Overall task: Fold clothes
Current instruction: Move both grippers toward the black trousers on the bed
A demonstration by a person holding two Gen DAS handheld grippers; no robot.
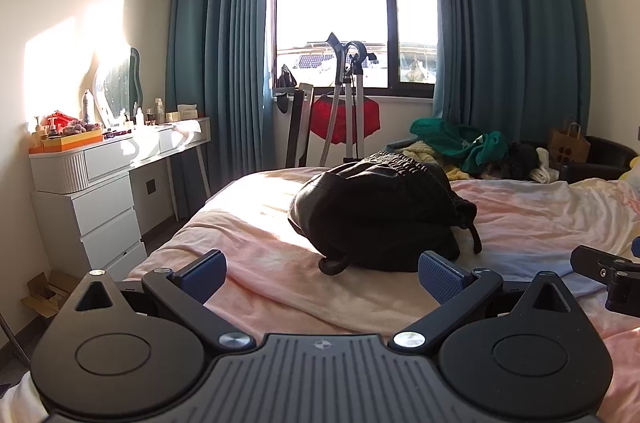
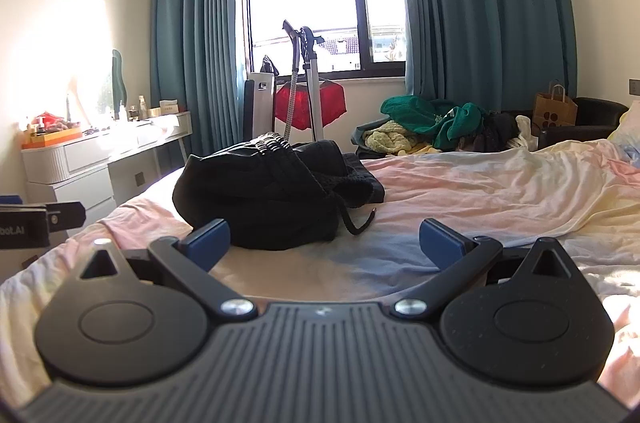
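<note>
The left gripper is held low and level over the pale pink rumpled bed sheet, its blue-padded fingers spread wide and holding nothing. The folded black garment with an elastic waistband and drawcord lies on the bed at twelve o'clock just past the fingertips. The right gripper sits equally low and level, fingers wide and empty, with the garment at eleven o'clock. A pile of green and yellow clothes lies at one o'clock beyond the bed.
</note>
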